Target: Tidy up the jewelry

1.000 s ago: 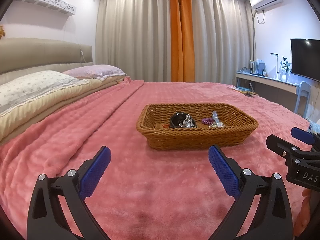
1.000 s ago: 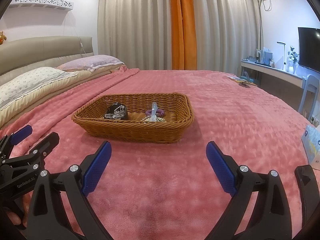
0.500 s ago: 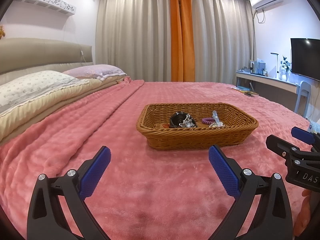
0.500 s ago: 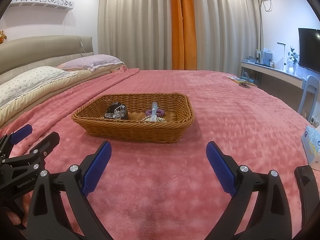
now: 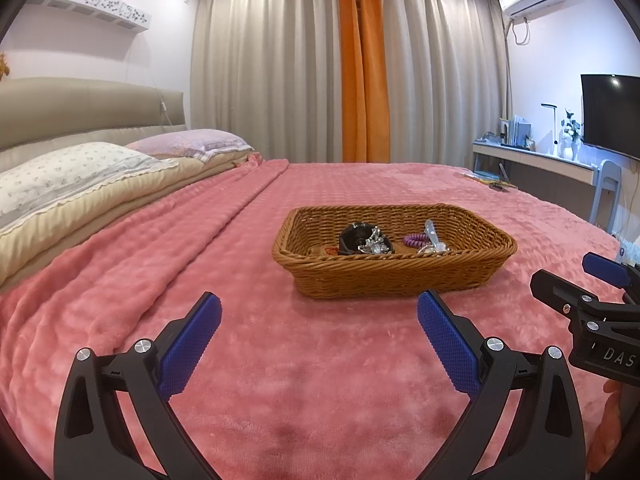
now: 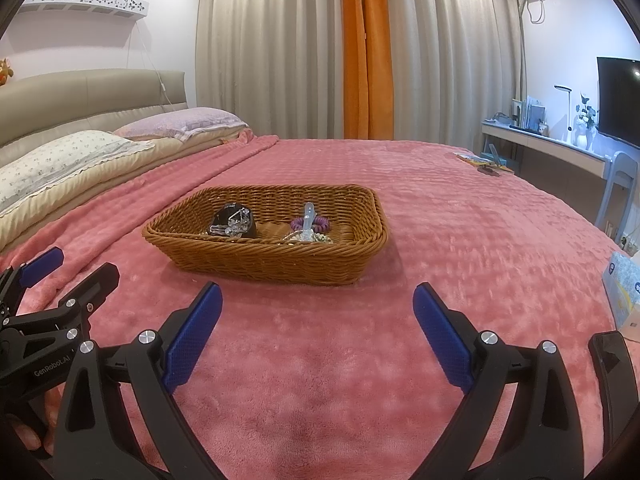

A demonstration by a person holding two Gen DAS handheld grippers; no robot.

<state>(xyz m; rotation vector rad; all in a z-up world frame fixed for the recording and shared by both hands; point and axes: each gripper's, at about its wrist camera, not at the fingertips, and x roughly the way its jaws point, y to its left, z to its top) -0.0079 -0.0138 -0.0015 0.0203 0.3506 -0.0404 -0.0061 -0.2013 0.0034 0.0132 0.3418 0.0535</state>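
The left gripper [image 5: 318, 338] is held low over the pink blanket [image 5: 312, 392], pointing at the basket [image 5: 394, 276]. Its two blue pads are wide apart, with nothing between them. The right gripper [image 6: 316, 332] is held the same way, just beside the left one. Its pads are spread wide too, and it holds nothing. Each gripper shows at the edge of the other one's view (the left one comes in from the left side of the right camera, with a bit of a hand [image 6: 34, 432] under it).

There is one basket. It is brown and woven, and it sits on the blanket in front of both grippers, near them but not touching. The jewelry is all inside it. A black thing [image 6: 236, 222] with shiny silver bits on it lies on the left side of the basket. A purple curly band [image 6: 310, 223] lies to the right of it. A clear plastic piece [image 6: 308, 216] stands up by the purple band, and some pale beads [image 6: 304, 237] lie in front of it. The small things are in a jumble, so I cannot count each one for sure.

Two pillows [image 5: 76, 172] lie at the head of the bed, on the left. One blue and white box [image 6: 624, 292] sits at the right edge of the bed.
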